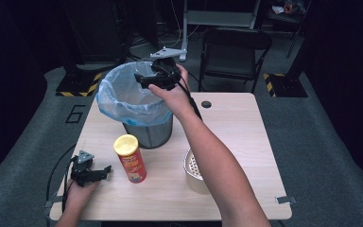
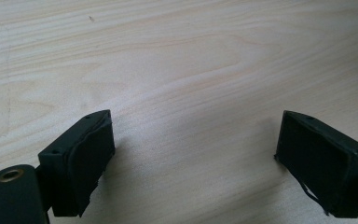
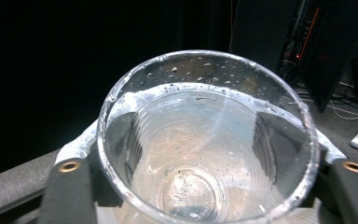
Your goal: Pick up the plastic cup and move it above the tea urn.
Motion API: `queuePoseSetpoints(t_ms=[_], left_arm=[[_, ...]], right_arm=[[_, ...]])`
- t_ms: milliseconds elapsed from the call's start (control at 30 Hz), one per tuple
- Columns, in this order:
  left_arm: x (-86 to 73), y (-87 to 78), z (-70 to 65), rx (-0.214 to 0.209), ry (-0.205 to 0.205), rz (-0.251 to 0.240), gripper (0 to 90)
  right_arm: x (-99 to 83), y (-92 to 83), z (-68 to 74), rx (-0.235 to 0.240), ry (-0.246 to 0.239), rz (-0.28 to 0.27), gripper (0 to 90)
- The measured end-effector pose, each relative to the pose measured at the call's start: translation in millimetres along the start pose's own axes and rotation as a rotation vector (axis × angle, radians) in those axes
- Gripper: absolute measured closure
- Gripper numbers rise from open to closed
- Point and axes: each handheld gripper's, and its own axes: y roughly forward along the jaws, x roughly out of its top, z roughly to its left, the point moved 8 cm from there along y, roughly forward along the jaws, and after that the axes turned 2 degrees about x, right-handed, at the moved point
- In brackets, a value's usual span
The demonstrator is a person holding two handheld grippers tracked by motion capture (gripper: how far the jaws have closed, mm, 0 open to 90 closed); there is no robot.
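Observation:
My right gripper [image 1: 143, 80] hangs over the open top of a mesh waste bin [image 1: 149, 132] lined with a pale blue bag [image 1: 111, 101], held there by a person's hand. In the right gripper view a clear plastic cup [image 3: 205, 186], wet with droplets, sits mouth-first toward the camera between the two jaws, which press on its sides; my right gripper [image 3: 208, 140] is shut on it. My left gripper [image 1: 105, 171] rests low at the table's front left corner. Its jaws stand wide apart over bare wood in the left gripper view, left gripper [image 2: 196, 135] open.
A red chip can [image 1: 131, 161] with a yellow lid stands upright in front of the bin. A perforated metal container [image 1: 193, 171] sits beside the right forearm. The wooden table [image 1: 236, 137] has a cable hole at the back; a folding chair [image 1: 234, 52] stands behind it.

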Motion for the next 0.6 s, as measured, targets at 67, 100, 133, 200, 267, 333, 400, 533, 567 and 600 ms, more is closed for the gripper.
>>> queuePoseSetpoints(t_ms=[67, 100, 133, 200, 267, 333, 400, 533, 567, 600], left_arm=[[-1.4, -1.8, -0.6, -0.005, 0.004, 0.026, 11.0], [-0.7, -0.5, -1.4, 0.0, -0.007, 0.01, 11.0], [-0.8, -0.7, -1.6, 0.0, -0.005, 0.013, 11.0], [-1.2, -1.7, -2.8, -0.007, -0.005, 0.027, 11.1], [-0.5, -0.5, -4.0, 0.001, -0.016, 0.011, 11.1], [-1.0, -1.4, -4.3, 0.0, -0.007, 0.021, 11.2], [-0.7, -2.2, -6.0, -0.005, -0.017, 0.027, 11.7], [0.4, -4.7, -7.0, -0.019, -0.018, 0.039, 13.6], [0.7, -6.4, -7.8, -0.027, -0.016, 0.042, 13.6], [1.6, -6.7, -8.1, -0.024, -0.02, 0.029, 13.5]], right_arm=[[-1.5, 5.7, 3.1, 0.011, 0.002, 0.004, 14.3], [-3.8, 9.1, 4.1, 0.009, 0.006, 0.018, 8.6], [-6.8, 12.3, 5.1, 0.011, 0.01, 0.038, 5.8], [-12.3, 14.5, 6.7, 0.015, 0.007, 0.072, 1.9], [-13.6, 13.2, 4.8, 0.012, -0.008, 0.072, 1.2], [-13.2, 8.9, 3.4, 0.015, 0.001, 0.065, 1.4], [-10.9, -0.5, 1.2, 0.015, -0.007, 0.045, 4.0], [-10.2, -12.6, 1.6, 0.04, -0.015, 0.027, 9.3], [-10.3, -17.3, 1.7, 0.049, -0.014, 0.018, 11.2], [-12.0, -23.2, 0.6, 0.051, -0.015, 0.02, 13.8]])
